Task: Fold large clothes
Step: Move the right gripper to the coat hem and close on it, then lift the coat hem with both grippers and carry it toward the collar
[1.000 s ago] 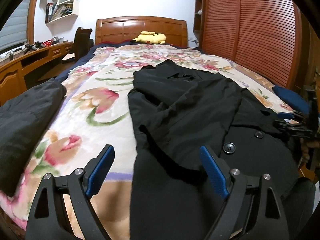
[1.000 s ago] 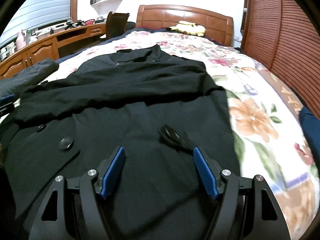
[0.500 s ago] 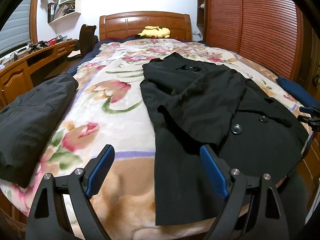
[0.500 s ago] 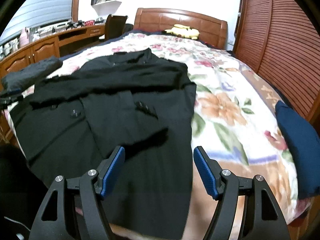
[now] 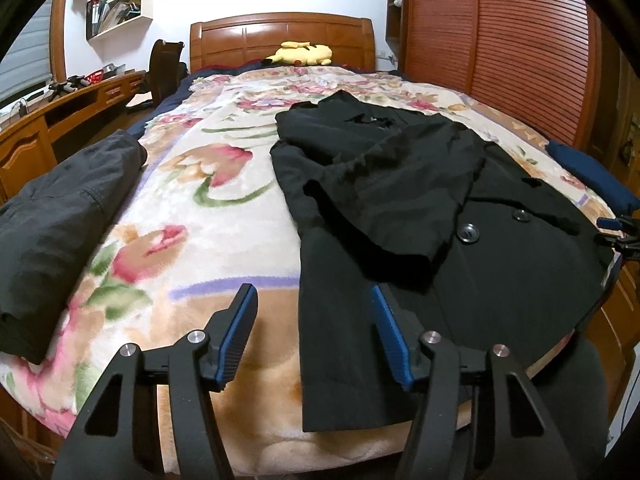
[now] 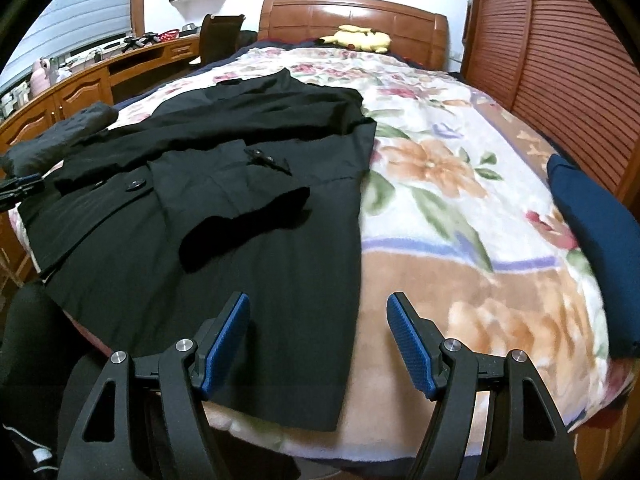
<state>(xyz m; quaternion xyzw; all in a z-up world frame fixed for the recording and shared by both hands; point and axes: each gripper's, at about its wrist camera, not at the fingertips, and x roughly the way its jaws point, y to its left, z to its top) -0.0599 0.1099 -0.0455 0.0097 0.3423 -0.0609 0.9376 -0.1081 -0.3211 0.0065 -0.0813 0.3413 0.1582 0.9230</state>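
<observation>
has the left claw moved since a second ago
Yes. The left claw has pulled back toward the foot of the bed: the black coat hem and the mattress edge now show, and the headboard looks farther off.

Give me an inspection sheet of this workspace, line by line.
Surface: bed with floral blanket.
Job's things: black coat laid flat, both sleeves folded across the front, hem at the near edge.
Clutter: folded dark jacket on one side, navy garment on the other, yellow plush toy by the headboard.
Grippers: left gripper and right gripper open, empty, above the near edge.
Cables: nothing seen.
Surroundings: wooden desk, slatted wardrobe, wall shelves.
</observation>
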